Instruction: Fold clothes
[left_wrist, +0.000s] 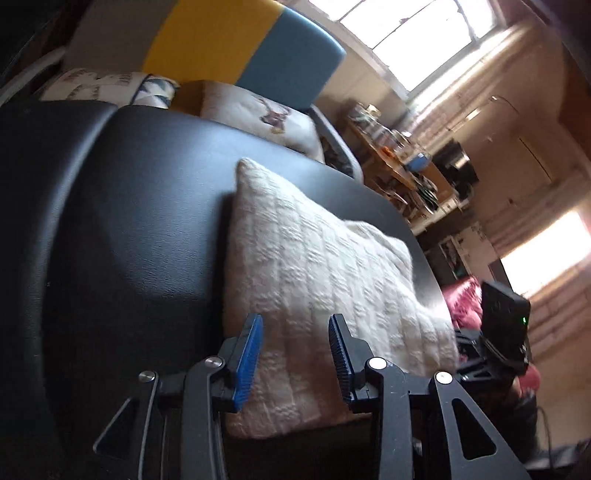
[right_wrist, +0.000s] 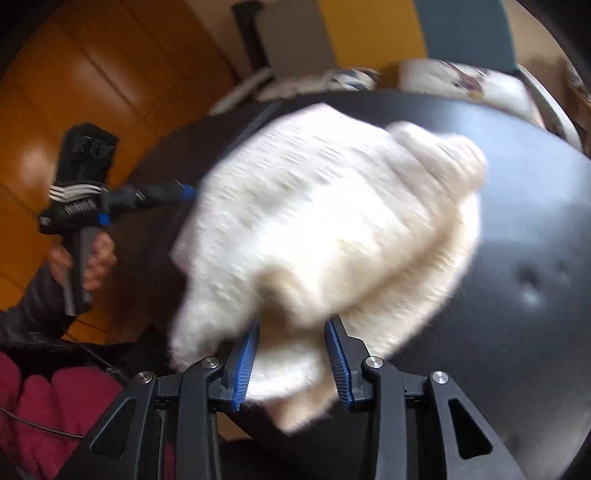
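Both hand-held grippers, left (left_wrist: 295, 354) and right (right_wrist: 291, 362), stood parted, gripping nothing, tilted down over the folded white sweater (left_wrist: 317, 280) on the black counter (left_wrist: 140, 206).

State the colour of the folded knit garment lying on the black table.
Cream white knit garment, clearest in the left wrist view.

light: daylight via blown-out window (left_wrist: 417, 33) | table (left_wrist: 147, 221) dim, shadowed | right view: knit (right_wrist: 325, 221) motion-blurred, overexposed | edges: fisheye-bent, dark corners
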